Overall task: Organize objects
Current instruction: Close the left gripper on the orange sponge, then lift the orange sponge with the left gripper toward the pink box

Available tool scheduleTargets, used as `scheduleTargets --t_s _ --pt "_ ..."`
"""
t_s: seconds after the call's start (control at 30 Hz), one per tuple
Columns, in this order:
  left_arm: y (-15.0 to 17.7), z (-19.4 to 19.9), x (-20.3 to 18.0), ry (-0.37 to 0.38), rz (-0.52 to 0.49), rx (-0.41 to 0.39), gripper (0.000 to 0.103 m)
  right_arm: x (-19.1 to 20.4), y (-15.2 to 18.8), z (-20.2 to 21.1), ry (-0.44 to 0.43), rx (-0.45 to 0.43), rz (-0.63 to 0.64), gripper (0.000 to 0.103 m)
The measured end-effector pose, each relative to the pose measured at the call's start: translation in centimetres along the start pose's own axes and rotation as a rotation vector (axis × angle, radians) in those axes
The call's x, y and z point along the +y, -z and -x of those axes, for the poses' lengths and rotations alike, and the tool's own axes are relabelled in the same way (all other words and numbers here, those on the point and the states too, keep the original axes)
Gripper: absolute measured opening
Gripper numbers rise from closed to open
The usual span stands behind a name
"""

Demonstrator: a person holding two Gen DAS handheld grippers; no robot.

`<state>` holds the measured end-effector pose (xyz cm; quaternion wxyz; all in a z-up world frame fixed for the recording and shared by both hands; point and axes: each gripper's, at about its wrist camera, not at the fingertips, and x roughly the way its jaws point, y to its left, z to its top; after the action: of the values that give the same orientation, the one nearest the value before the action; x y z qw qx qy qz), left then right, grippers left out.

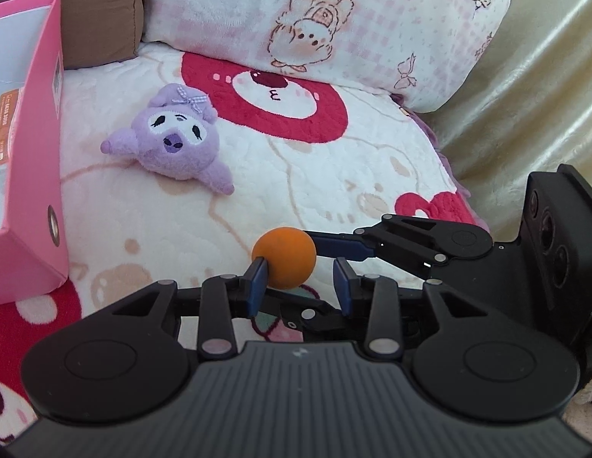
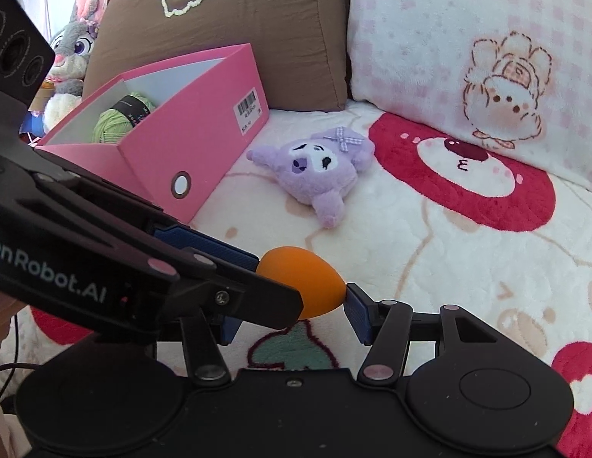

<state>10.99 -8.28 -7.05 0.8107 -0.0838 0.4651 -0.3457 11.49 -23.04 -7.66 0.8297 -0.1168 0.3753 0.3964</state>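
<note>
met both grippers at an orange egg [image 1: 284,257], forward and to the right of the pink box [image 2: 173,141], off its near end with the round finger hole. found the egg raised a little over the bear-print blanket [image 1: 334,175], near the box but not touching it. held the left gripper [image 1: 299,280] narrowly apart: laid one blue pad [image 1: 257,278] against the egg's side and left the other pad [image 1: 343,286] clear of it with a visible gap. brought the right gripper [image 2: 294,311] in from the side away from the box, set one pad [image 2: 357,309] on the egg's narrow tip, and hid the second pad behind the left gripper, so could not tell whether gripping or not. left a purple plush [image 1: 173,141] lying on the blanket just right of the box's long side. kept a green yarn ball [image 2: 116,122] inside the box. propped a brown cushion [image 2: 238,38] behind the box, and a pink checked pillow [image 2: 468,38] further right of it.
</note>
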Motion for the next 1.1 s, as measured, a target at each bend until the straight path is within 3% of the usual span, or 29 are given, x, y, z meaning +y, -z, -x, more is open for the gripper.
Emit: scheduleTargets --t_s 0.6,0.8,1.1 --pt "2.3 6.7 0.0 0.095 0.100 -0.001 0.039 5.6 -0.7 6.9 -0.038 -0.067 0.173 0.066" --pt "3.0 9.4 -0.6 0.082 0.085 -0.022 0.039 7.3 -1.1 8.4 -0.062 -0.083 0.181 0.067" --pt "3.6 12.6 -1.5 0.025 0.047 0.013 0.039 10.3 -1.7 9.7 -0.087 -0.057 0.159 0.070"
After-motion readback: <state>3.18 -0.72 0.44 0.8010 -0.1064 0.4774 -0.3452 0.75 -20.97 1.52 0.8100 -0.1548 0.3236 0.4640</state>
